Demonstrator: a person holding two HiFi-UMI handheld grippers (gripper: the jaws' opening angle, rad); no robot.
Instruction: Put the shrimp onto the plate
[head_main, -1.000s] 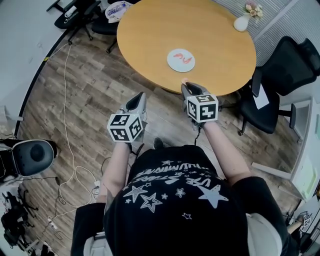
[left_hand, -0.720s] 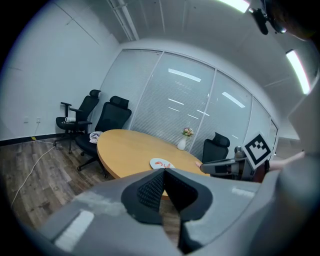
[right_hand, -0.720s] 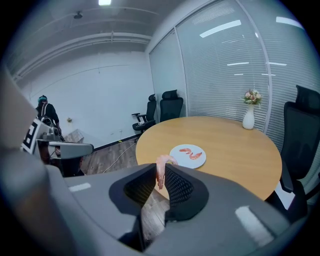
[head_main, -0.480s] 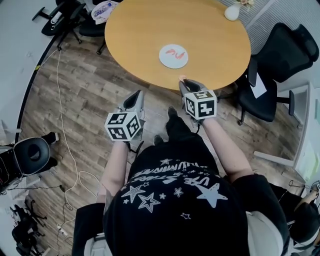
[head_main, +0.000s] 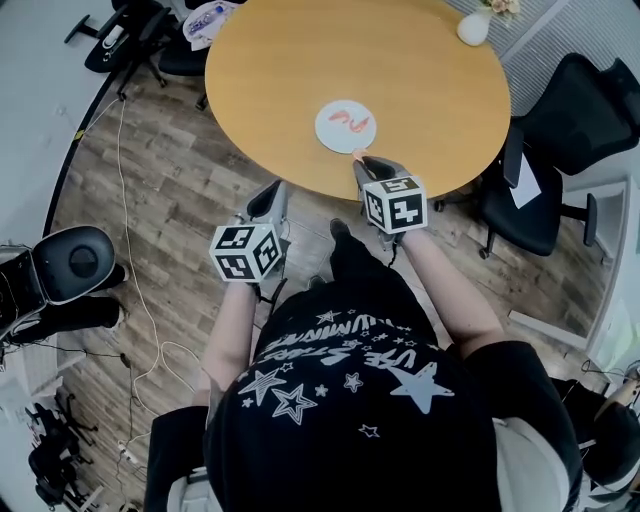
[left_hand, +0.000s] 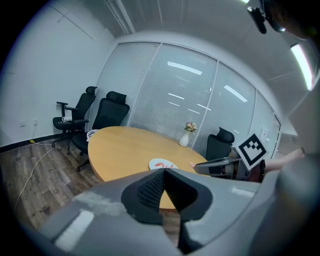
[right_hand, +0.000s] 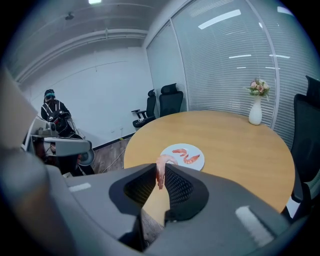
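Firmly clamped on one pink shrimp (right_hand: 160, 175), the right gripper (right_hand: 160, 167) jaws, with its curl poking up past the pads. Shut together on nothing, the left gripper (left_hand: 163, 173) jaws, held low and left, off the table (right_hand: 240, 145). Best carried level over the near edge to a bare patch of the plate (right_hand: 175, 149), clear of the two other shrimp (right_hand: 191, 159), then lowered before release. Slightly closer to the plate than half a second ago.

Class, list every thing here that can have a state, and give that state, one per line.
Right gripper: shut on held shrimp.
Left gripper: shut, empty.
Plate: holds two shrimp.
Vase: upright, with flowers.
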